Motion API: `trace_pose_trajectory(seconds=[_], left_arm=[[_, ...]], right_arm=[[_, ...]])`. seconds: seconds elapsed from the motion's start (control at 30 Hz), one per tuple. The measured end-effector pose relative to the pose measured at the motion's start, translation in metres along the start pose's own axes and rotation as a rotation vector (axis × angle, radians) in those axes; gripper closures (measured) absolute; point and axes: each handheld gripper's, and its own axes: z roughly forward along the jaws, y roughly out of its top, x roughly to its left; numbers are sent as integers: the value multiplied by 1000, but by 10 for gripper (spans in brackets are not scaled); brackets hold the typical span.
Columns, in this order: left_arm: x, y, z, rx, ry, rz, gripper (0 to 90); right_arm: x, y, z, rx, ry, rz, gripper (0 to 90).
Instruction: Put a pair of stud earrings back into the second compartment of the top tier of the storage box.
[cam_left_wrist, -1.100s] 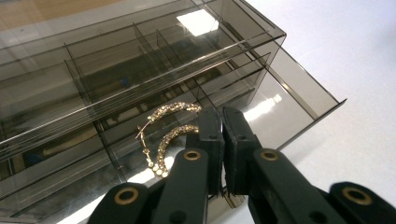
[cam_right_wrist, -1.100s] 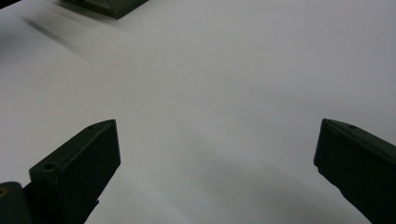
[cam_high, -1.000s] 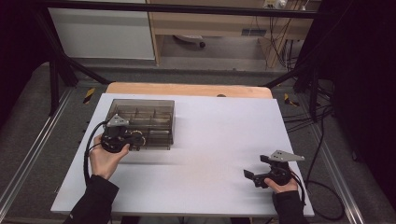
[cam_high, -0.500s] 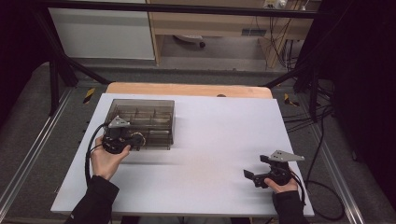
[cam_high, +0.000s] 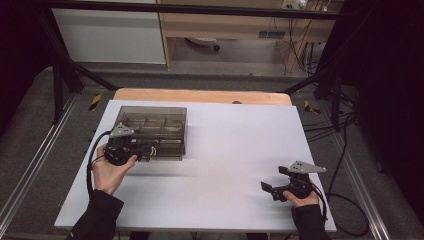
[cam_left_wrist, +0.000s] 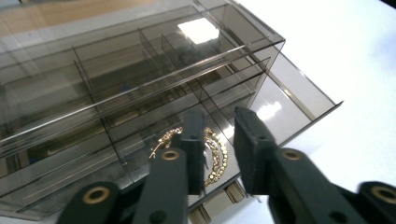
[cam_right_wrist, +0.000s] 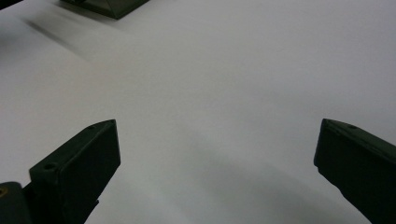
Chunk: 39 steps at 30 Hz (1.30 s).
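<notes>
Where the smoky plastic box (cam_high: 152, 131) sits at the table's (cam_high: 225, 150) far left: gold chain (cam_left_wrist: 215, 156) inside a pulled-out drawer (cam_left_wrist: 261, 112). Left gripper (cam_left_wrist: 219, 140) right at it, jaws narrow (nothing pinched). Right gripper (cam_high: 274, 190) well apart, near edge, jaws wide, empty.

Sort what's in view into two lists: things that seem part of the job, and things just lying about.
Seemingly in the job:
- organizer box
- gold chain in its pulled-out drawer
- left gripper, at the drawer, jaws slightly apart
- right gripper, open over bare table

Lying about:
- cables on the floor
- cabinet behind
</notes>
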Motion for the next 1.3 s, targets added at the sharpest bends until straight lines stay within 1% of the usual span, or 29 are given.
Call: trace_pose_trajectory(seconds=[0.03, 0.13, 0.2, 0.4, 0.7, 0.77, 0.83, 0.9, 0.97, 1.07, 1.1, 1.3], left_arm=[[0, 0, -2, -7, 2, 0, 695], [-1, -1, -8, -10, 0, 4, 637], [-2, -1, -11, -10, 6, 6, 599], [-4, -3, -20, -23, -10, 11, 473], [-8, -10, -32, -38, -17, 42, 301], [-9, -11, -33, -35, -8, 57, 271], [-11, -14, -34, -31, -14, 71, 233], [-12, -16, -34, -31, -17, 77, 209], [-13, -19, -35, -34, -13, 82, 203], [-13, -22, -35, -39, -9, 79, 153], [-13, -24, -36, -36, -7, 84, 133], [-15, -30, -41, -54, -1, 97, 109]], right_arm=[[0, 0, 0, 0, 0, 2, 10], [0, 0, 0, 1, 0, 1, 10], [0, 0, 0, 0, 0, 1, 10], [0, 0, 0, 2, 1, 3, 10], [0, 0, 0, 0, -1, 2, 10], [0, 0, 0, 1, -1, 2, 9], [0, 0, 0, 0, -2, 2, 9], [0, 0, 0, -2, -3, 3, 9], [0, 0, 0, -1, -3, 7, 9], [0, 0, 0, 1, -5, 6, 9], [0, 0, 0, -1, -5, 5, 9], [0, 0, 0, 1, -5, 6, 9]])
